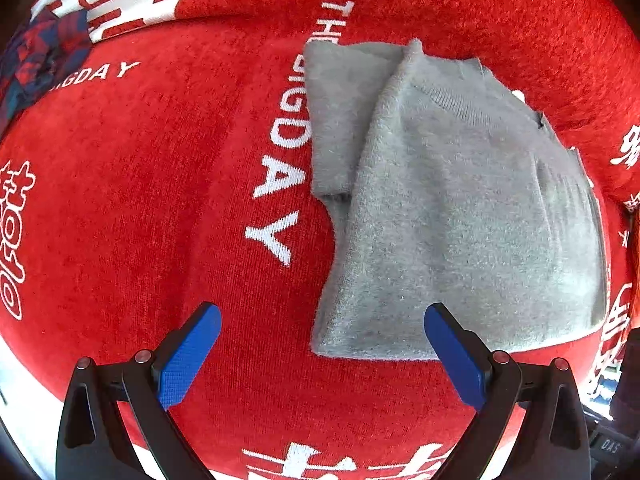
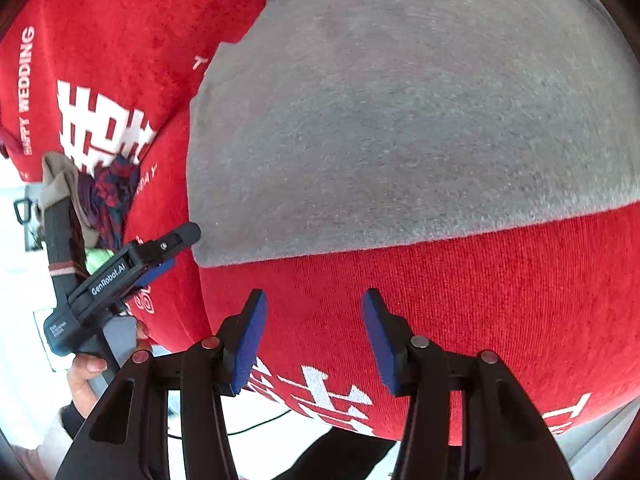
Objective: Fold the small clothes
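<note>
A grey knitted garment (image 1: 460,208) lies folded on the red cloth (image 1: 140,200) with white lettering, one sleeve tucked under on its left. My left gripper (image 1: 323,309) points straight down over the garment's near left corner, its blue pads (image 1: 192,356) spread wide with nothing pinched. In the right wrist view the same grey garment (image 2: 400,120) fills the upper half. My right gripper (image 2: 315,295) hovers open over bare red cloth (image 2: 440,300) just in front of the garment's near hem. The left gripper (image 2: 180,250) shows at the garment's left corner, held by a hand (image 2: 86,372).
A heap of dark red-and-blue patterned clothes (image 1: 40,60) lies at the far left of the cloth, also seen as a clothes pile (image 2: 108,196) in the right wrist view. The table's near edge drops to a white floor (image 2: 24,280) with a black cable (image 2: 260,424).
</note>
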`<state>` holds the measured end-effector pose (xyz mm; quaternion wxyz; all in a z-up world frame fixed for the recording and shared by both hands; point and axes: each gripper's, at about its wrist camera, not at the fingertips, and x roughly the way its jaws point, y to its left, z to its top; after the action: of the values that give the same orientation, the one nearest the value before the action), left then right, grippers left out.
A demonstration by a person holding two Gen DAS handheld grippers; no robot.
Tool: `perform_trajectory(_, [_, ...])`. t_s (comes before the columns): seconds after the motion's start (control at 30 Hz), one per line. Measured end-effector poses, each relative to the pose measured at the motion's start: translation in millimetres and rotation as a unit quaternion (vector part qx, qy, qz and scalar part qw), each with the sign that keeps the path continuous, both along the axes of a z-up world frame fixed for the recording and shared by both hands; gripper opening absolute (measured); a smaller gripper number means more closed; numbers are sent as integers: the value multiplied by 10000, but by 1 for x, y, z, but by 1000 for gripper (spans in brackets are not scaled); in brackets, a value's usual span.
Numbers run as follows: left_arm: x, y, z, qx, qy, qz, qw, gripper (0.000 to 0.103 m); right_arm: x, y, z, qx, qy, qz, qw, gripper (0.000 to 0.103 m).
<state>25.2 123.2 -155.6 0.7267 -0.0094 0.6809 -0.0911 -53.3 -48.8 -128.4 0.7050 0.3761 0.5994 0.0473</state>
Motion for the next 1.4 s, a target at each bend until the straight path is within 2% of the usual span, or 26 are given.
perform_trajectory(0.1, [2, -3, -4, 31, 0, -37, 10000, 102, -2, -4, -6, 289, -33, -247, 9993, 54])
perform_trajectory(0.33, [12, 5, -7, -288, 75, 91, 9995, 102, 0, -7, -22, 1039, -239, -936, 9899, 54])
perform_trajectory(0.47, [22, 11, -7, -339, 44, 197, 9992, 102, 10, 5, -29, 1326, -291, -1071, 9849, 54])
perform_trajectory(0.6, [29, 17, -8, -753, 135, 284, 9967, 102, 17, 16, -37, 1518, -292, -1131, 9815, 57])
perform_trajectory(0.77, [33, 21, -9, -916, 206, 256, 9953, 102, 22, 25, -47, 1758, -263, -1345, 9748, 57])
perform_trajectory(0.93, [34, 24, -14, -1177, 336, 342, 9919, 102, 29, 29, -54, 2024, -296, -1701, 9640, 57])
perform_trajectory(1.07, [36, 30, -12, -1511, 338, 356, 9873, 102, 34, 33, -61, 2354, -335, -2119, 9479, 59])
perform_trajectory(1.2, [43, 39, -16, -1983, 452, 459, 9780, 102, 40, 34, -68, 2702, -275, -2440, 9310, 59])
perform_trajectory(1.27, [48, 41, -19, -2184, 532, 523, 9730, 102, 43, 31, -67, 2760, -308, -2486, 9279, 47])
perform_trajectory(1.3, [52, 42, -20, -2329, 575, 561, 9692, 102, 45, 28, -64, 2736, -356, -2440, 9297, 21])
perform_trajectory(1.33, [55, 42, -22, -2471, 620, 594, 9652, 102, 47, 26, -59, 2718, -439, -2387, 9312, 9])
perform_trajectory(1.4, [64, 38, -26, -2755, 734, 654, 9562, 102, 52, 20, -46, 2735, -713, -2251, 9324, 9])
